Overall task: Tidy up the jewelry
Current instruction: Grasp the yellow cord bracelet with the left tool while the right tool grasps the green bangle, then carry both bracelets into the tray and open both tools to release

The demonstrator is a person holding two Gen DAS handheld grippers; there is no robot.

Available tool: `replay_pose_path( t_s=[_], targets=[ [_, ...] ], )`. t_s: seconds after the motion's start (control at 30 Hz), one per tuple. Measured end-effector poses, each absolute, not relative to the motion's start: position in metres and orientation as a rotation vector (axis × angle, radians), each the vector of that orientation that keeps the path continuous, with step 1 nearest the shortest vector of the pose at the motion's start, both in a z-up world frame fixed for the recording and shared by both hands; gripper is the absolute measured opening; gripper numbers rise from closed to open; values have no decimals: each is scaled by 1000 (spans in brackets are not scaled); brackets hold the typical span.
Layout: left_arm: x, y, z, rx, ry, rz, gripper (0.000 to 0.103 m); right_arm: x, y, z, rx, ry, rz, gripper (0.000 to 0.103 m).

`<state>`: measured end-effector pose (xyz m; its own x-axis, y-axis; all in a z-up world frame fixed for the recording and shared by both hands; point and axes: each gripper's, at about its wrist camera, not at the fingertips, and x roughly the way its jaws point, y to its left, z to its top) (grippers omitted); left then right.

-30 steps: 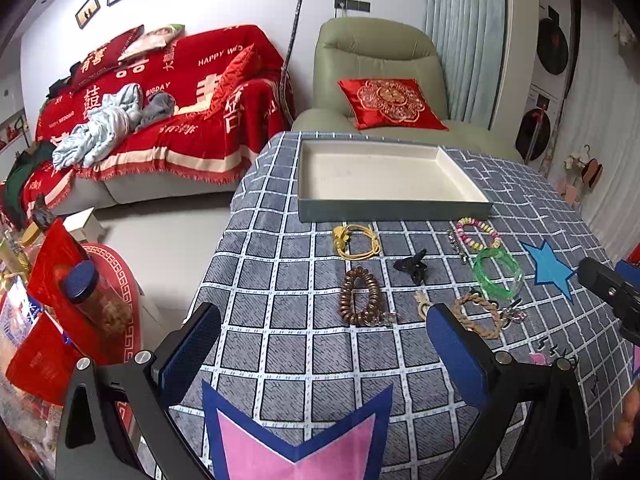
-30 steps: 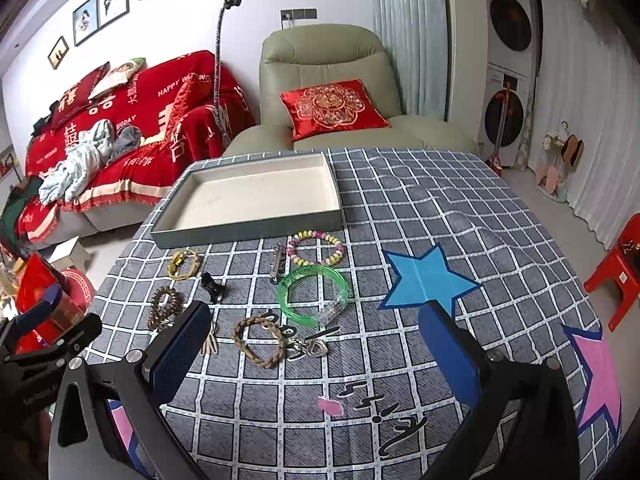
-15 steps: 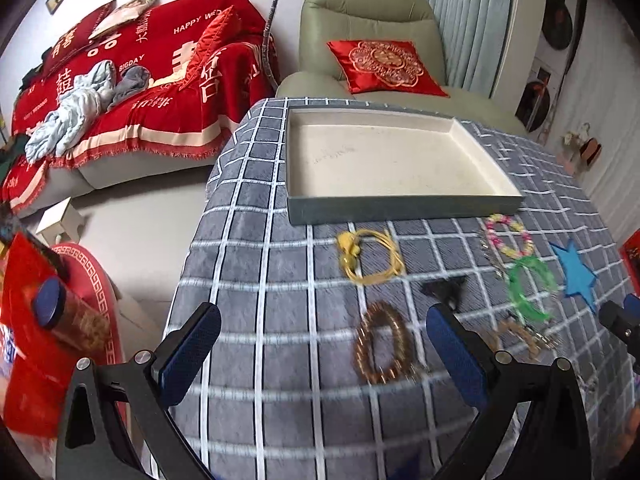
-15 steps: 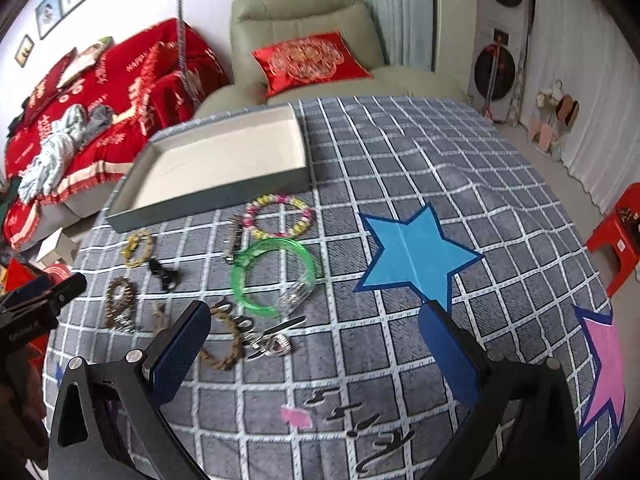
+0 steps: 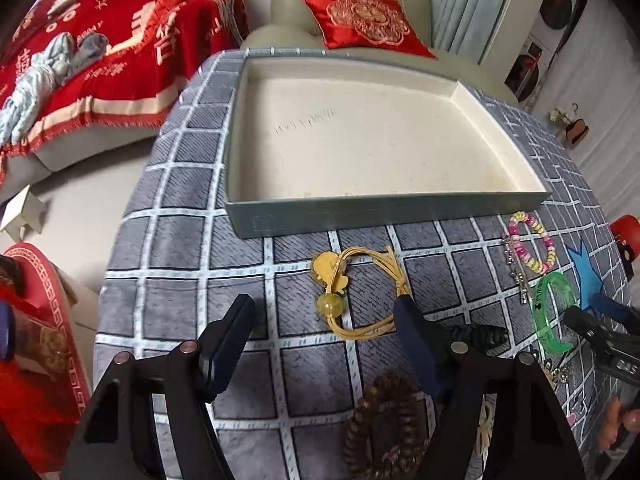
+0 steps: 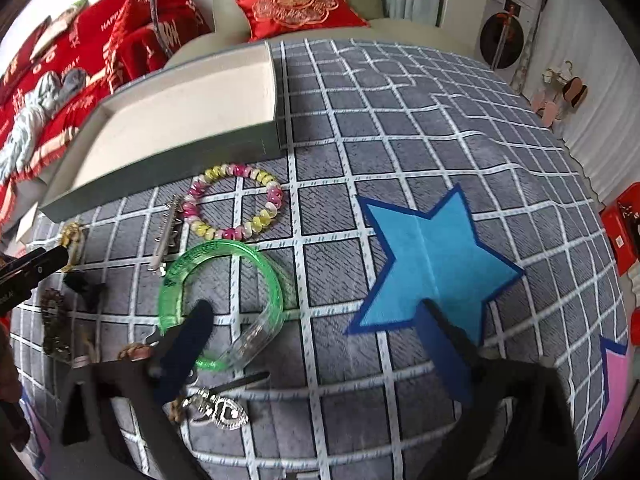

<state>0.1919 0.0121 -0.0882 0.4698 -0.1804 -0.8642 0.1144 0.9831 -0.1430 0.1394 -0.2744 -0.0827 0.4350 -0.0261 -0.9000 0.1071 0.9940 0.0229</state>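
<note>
While both grippers hang nose-down over the checked tablecloth (image 6: 400, 120), nothing has yet gone into the shallow tray (image 5: 360, 204), which sits bare at the far edge of the table.

The left gripper (image 5: 324, 324) has its jaws wide but closing, and between them lies the yellow cord bracelet (image 5: 352, 292). Its pads are not pressing on the cord yet; the right-hand finger stands just beside the knotted end, the other finger well clear on the opposite side. The bracelet's long axis runs from the near side toward the tray, roughly along the gripper's line of sight, so the jaws would close across its narrow width. The tray's near wall is just beyond it.

The right gripper (image 6: 312, 320) is likewise wide and closing, holding nothing. The green bangle (image 6: 220, 304) lies at its left-hand finger, which stands inside or over the ring; the frames do not settle which. Most of the bangle sits outside the jaws, so a squeeze from here would likely catch only the rim nearest the blue star (image 6: 428, 252). The pink and yellow bead bracelet (image 6: 234, 208) and a metal hair clip (image 6: 166, 236) lie between the bangle and the tray.

A brown bead bracelet (image 5: 384, 420) sits under the left gripper's frame, toward the near edge, with a small black clip (image 5: 480, 334) beside it. The left hand looks better placed for a clean pick.
</note>
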Motion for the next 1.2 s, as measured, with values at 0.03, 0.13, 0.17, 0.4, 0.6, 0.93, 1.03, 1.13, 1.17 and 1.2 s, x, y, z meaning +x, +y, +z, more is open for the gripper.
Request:
replay_pose_path(
  t_s=[0.03, 0.13, 0.17, 0.4, 0.6, 0.93, 1.03, 1.13, 1.17, 1.2],
  targets=[
    [193, 11, -88, -56, 1057, -176, 87, 142, -274, -86, 79, 1133, -79, 84],
    [196, 4, -89, -32, 1053, -180, 80, 146, -268, -86, 43, 1123, -73, 78],
    [197, 2, -89, -19, 1047, -176, 79, 147, -267, -86, 38, 1123, -67, 74],
    [195, -6, -86, 20, 1011, -202, 29, 146, -253, -82, 13, 1122, -30, 29],
    [186, 3, -79, -42, 1007, -262, 29, 140, -249, -76, 41, 1115, -22, 12],
    [185, 12, -24, -107, 933, -329, 29, 146, -250, -26, 117, 1045, 52, 12],
    [196, 14, -4, -113, 897, -338, 29, 162, -248, -12, 134, 1020, 73, 12],
    [207, 15, 8, -93, 877, -325, 29, 182, -244, -2, 146, 1003, 84, 12],
    [214, 15, 13, -81, 867, -318, 29, 190, -244, 1, 153, 997, 89, 12],
    [221, 16, 17, -77, 862, -315, 29, 196, -243, 3, 158, 992, 94, 12]
  ],
)
